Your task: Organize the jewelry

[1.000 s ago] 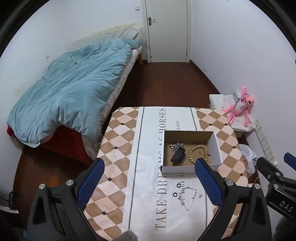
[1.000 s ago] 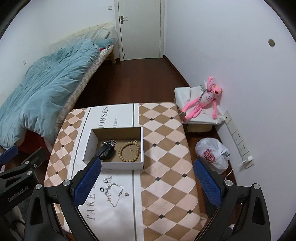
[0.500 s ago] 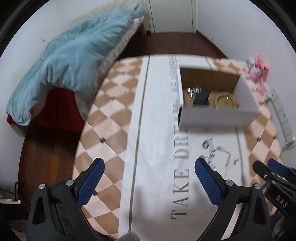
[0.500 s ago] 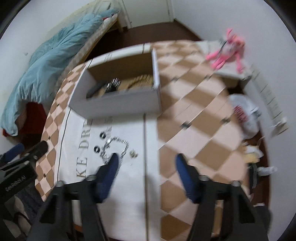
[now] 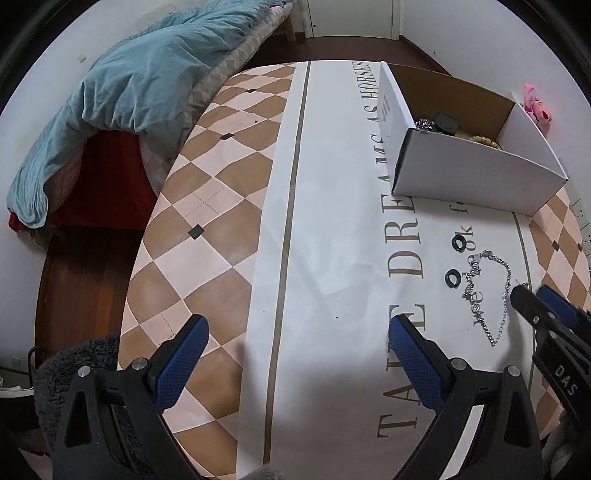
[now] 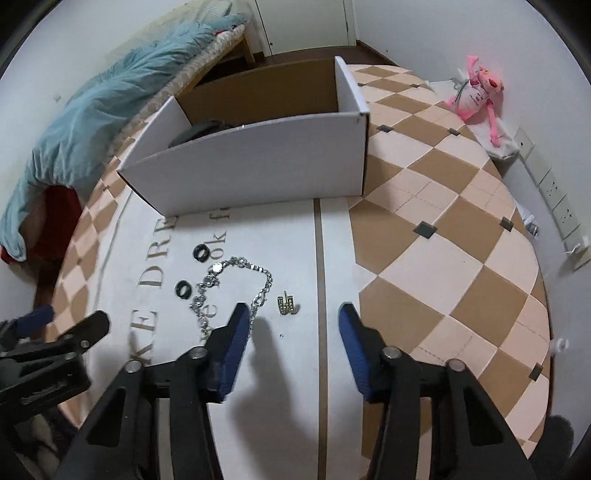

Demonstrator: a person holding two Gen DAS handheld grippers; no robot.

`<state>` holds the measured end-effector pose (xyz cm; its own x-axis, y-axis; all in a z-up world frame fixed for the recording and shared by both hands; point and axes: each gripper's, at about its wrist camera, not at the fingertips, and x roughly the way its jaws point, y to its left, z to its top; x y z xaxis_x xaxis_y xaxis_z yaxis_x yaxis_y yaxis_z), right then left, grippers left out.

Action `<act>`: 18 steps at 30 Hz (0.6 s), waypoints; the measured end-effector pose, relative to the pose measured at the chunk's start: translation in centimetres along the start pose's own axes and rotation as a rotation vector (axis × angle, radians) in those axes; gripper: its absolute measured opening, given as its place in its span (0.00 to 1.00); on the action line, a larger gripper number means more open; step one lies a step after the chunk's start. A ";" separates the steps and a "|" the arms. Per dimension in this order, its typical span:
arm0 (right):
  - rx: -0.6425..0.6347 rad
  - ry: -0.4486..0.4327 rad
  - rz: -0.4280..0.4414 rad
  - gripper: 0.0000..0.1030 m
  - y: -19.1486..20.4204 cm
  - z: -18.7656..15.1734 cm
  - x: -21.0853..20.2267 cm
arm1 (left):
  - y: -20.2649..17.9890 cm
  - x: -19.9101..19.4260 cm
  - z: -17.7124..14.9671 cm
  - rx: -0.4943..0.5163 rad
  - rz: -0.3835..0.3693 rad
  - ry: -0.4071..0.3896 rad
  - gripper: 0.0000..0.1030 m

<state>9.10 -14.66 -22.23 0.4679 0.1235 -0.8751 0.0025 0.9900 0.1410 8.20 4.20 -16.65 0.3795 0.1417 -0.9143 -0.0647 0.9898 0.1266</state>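
White box [image 5: 476, 168] holds beads, dark items — silver chain [image 6: 236, 284] loose on cloth; left gripper [image 5: 295, 339] spread, right gripper [image 6: 291, 325] closing, empty.

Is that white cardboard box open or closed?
Open. The white cardboard box has no lid on; its brown inside shows, with dark items lying in it.

Bed with blue duvet [image 5: 122, 92] left of the checkered table [image 5: 207, 206]; pink plush toy [image 6: 478, 88] and wall sockets [image 6: 554, 199] right of it; white door [image 5: 352, 16] beyond.
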 end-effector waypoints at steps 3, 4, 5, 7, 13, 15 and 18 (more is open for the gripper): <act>-0.009 -0.010 0.002 0.08 0.1 0.0 0.0 | -0.2 0.0 0.0 0.002 -0.009 0.001 0.97; -0.006 -0.014 -0.002 0.08 -0.1 0.0 -0.1 | -0.4 0.0 0.0 0.004 -0.015 0.000 0.97; 0.005 -0.022 0.003 0.08 -0.4 0.0 -0.3 | -0.6 0.0 0.1 0.007 -0.019 -0.002 0.97; 0.028 -0.035 0.009 0.08 -1.1 -0.1 -0.9 | -1.3 -0.2 0.1 0.015 -0.043 -0.005 0.97; 0.090 -0.052 0.002 0.08 -4.0 -0.1 -2.5 | -4.3 0.1 0.1 0.028 -0.179 0.020 0.96; 0.114 -0.050 -0.011 0.08 -5.1 -0.2 -2.7 | -5.3 0.3 0.2 0.019 -0.227 0.030 0.95; 0.146 -0.051 -0.015 0.08 -6.3 -0.4 -2.9 | -7.0 0.8 0.6 0.021 -0.261 0.042 0.88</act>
<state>7.35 -21.27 -20.76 0.5112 0.1016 -0.8535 0.1365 0.9708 0.1973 9.47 -2.64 -18.00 0.3419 -0.1189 -0.9322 0.0497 0.9929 -0.1084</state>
